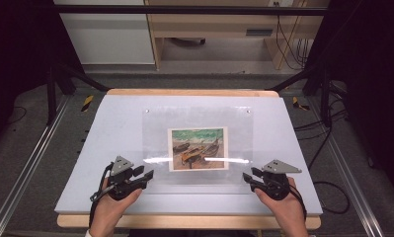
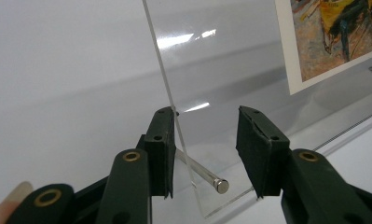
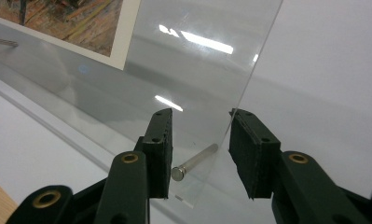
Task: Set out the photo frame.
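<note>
The left tool (image 2: 202, 154) stands part-open around the lower left corner of the clear acrylic sheet (image 1: 197, 118) and its metal pin (image 2: 203, 173); one pad looks to touch the edge, though real contact is hard to judge. The right tool (image 3: 200, 151) straddles the lower right corner likewise. The sheet covers a boat painting print (image 1: 198, 148) mid-frame on the pale table (image 1: 105, 128), with bare margins all round.

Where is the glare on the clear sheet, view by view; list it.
High view: a bright streak runs across the clear acrylic sheet just below the painting print. Left gripper view: white reflections sit near the sheet's top and just above the left gripper. Right gripper view: several bright bars on the sheet above the right gripper; the metal pin also glints.
</note>
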